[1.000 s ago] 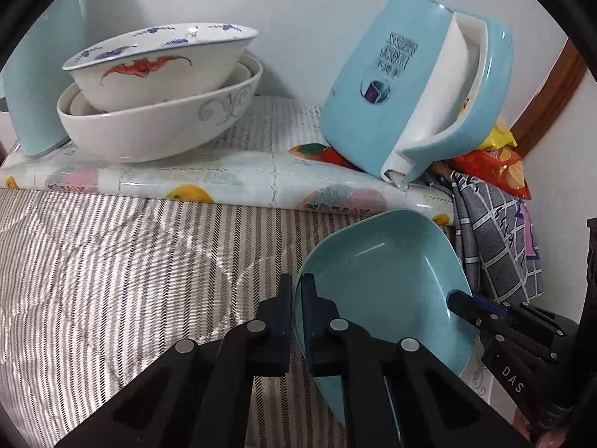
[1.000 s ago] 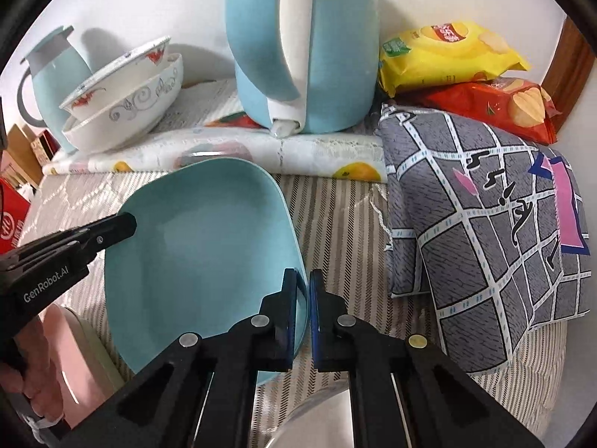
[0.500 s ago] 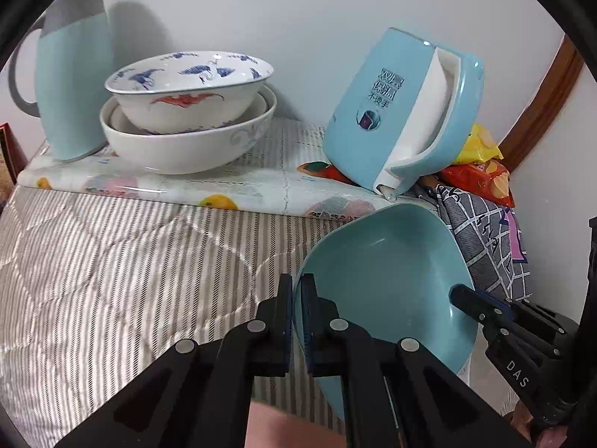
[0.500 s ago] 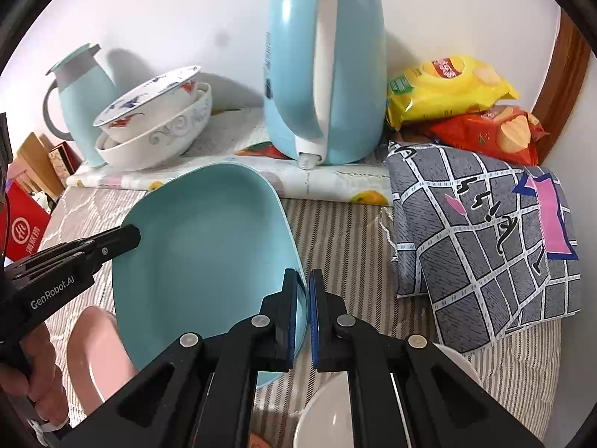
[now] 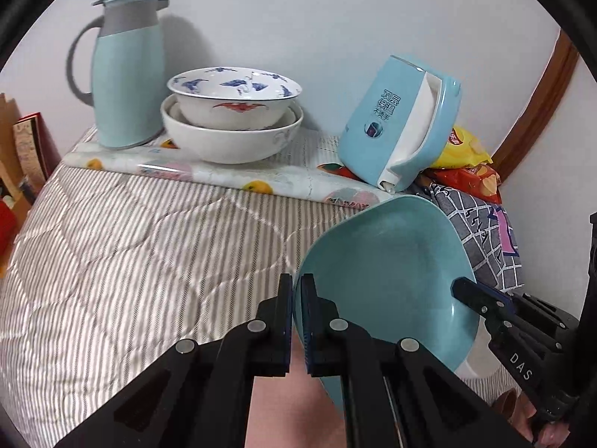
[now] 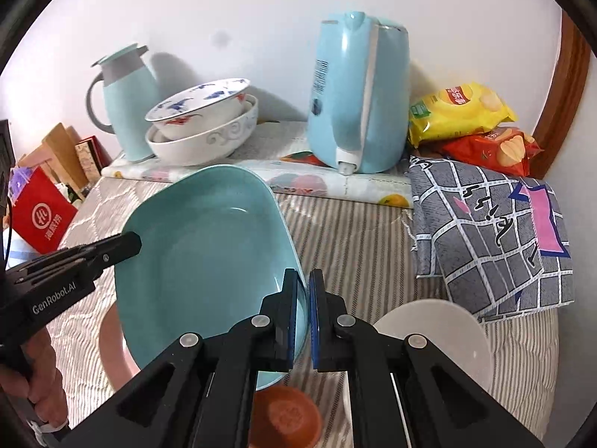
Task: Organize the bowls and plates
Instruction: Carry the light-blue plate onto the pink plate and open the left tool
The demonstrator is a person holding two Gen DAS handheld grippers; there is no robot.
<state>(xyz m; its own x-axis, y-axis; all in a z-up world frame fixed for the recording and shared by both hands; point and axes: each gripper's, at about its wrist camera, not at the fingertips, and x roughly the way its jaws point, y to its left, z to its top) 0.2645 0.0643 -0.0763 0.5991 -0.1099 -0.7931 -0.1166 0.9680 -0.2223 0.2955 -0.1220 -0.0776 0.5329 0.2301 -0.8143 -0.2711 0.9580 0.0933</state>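
Far left against the wall: a pale blue thermos jug (image 5: 128, 74), then two nested bowls (image 5: 231, 119), the patterned one sitting inside the plain white one, both on the fruit-print mat (image 5: 224, 175). Further right, a blue electric kettle (image 6: 358, 93), snack bags and a grey checked cloth (image 6: 492, 239). In the foreground, held clear of the striped bedcover (image 5: 123, 254): a teal dish (image 5: 388, 276), tilted, hollow side facing the cameras. Left gripper (image 5: 296, 298) clamped shut on the dish's left rim; right gripper (image 6: 304, 298) clamped shut on the opposite rim, so the dish spans between the two, long axis running roughly toward the wall. Beneath it in the right wrist view, a pink plate (image 6: 112, 343), a small orange bowl (image 6: 287, 416) and a white bowl (image 6: 440, 336) resting on the bedcover. Likely aim: carrying the dish to a stack. Nested bowls lying ahead and to the left, nearer the left gripper; both grips needing to travel together, level, to avoid twisting the rim loose.
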